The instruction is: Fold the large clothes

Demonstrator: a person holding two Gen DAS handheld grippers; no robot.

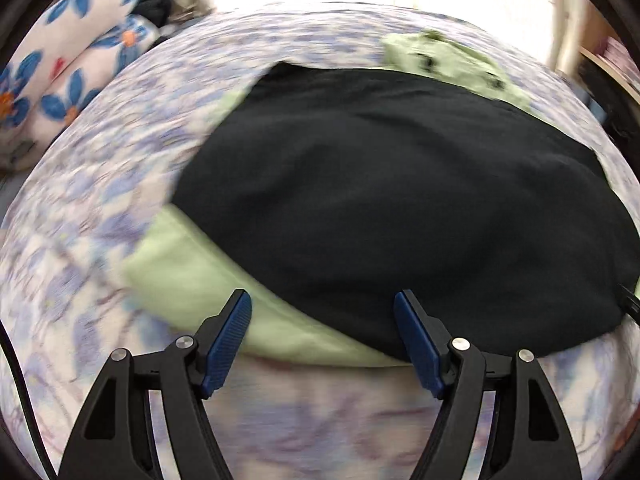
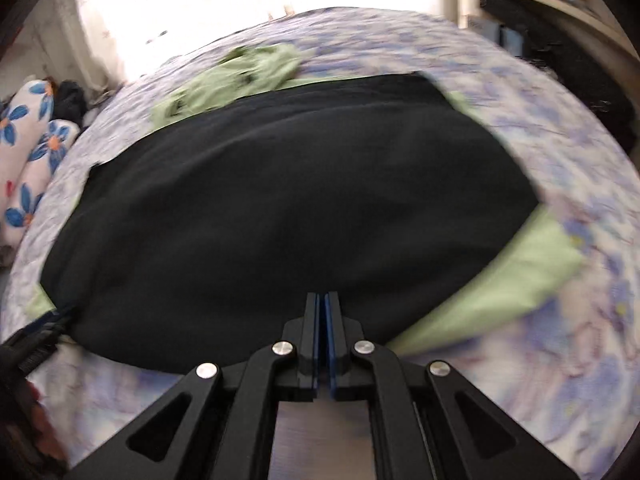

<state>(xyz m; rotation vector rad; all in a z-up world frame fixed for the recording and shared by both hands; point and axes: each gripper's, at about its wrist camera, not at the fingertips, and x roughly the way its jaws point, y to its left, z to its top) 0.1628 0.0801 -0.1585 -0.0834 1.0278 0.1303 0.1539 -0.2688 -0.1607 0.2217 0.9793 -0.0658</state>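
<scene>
Folding barely begun: black garment [image 2: 280, 200] spread flat mid-bed [image 1: 100, 200]; your left gripper [image 1: 322, 312] spread, right gripper [image 2: 322, 312] pressed together, empty.

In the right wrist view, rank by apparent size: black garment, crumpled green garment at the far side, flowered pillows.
1. black garment, largest.
2. crumpled green garment and flowered pillows: similar, and the pillows are cut off, so unranked.

Bedsheet [image 1: 100, 208], pale with blue-purple floral print, covers the bed. Two pillows [image 1: 68, 56], white with blue flowers, at 10 o'clock in left view. Wooden shelf [image 2: 560, 4] at 1 o'clock in right view.
</scene>
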